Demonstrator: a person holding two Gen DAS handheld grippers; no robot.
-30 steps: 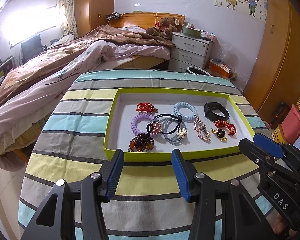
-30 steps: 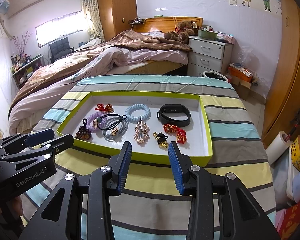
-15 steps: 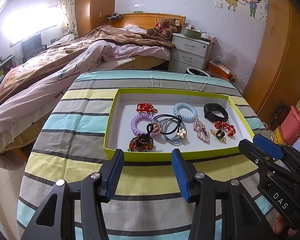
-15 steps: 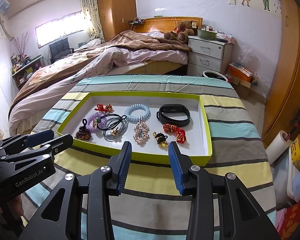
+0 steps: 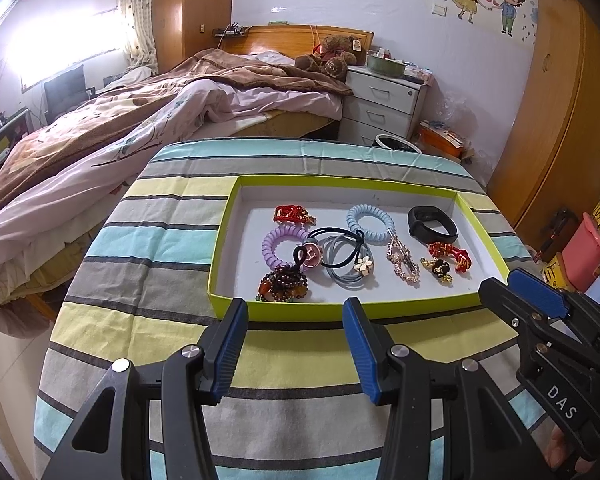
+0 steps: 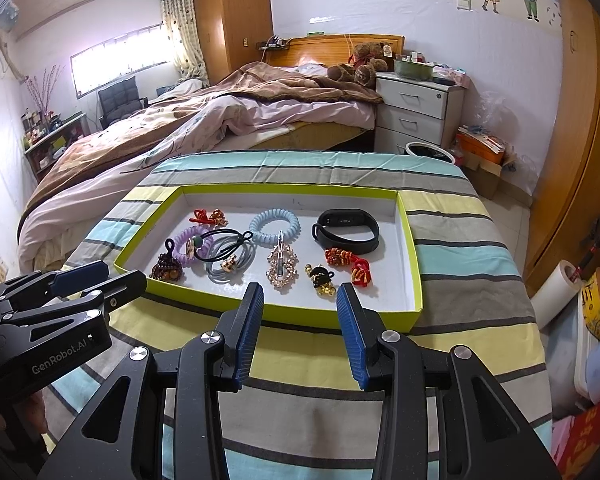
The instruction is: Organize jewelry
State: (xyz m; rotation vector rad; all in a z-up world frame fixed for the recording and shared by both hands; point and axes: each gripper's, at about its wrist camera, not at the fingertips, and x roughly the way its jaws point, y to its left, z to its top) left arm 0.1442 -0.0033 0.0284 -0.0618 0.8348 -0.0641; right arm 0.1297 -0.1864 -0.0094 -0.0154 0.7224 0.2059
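A lime-rimmed white tray (image 5: pixel 340 312) (image 6: pixel 284 316) lies on the striped tablecloth. It holds a purple coil tie (image 5: pixel 280 240), a blue coil tie (image 5: pixel 370 220), grey and black elastics (image 5: pixel 344 256), a bead bracelet (image 5: pixel 286 286), a gold pendant (image 6: pixel 282 266), red knots (image 5: pixel 294 214) and a black wristband (image 6: pixel 346 230). My left gripper (image 5: pixel 294 320) is open and empty just before the tray's near rim. My right gripper (image 6: pixel 298 308) is open and empty at the near rim too, to the right of the left one.
The striped table (image 5: pixel 148 240) ends close on all sides. A bed (image 5: pixel 120 132) lies behind at left, a white nightstand (image 5: pixel 384 108) behind, a wooden wardrobe (image 5: pixel 560 140) at right. Boxes and a paper roll (image 6: pixel 556 296) stand on the floor at right.
Both grippers have stayed open and nearly still; the view has only shifted very slightly. Nothing in the tray has moved.
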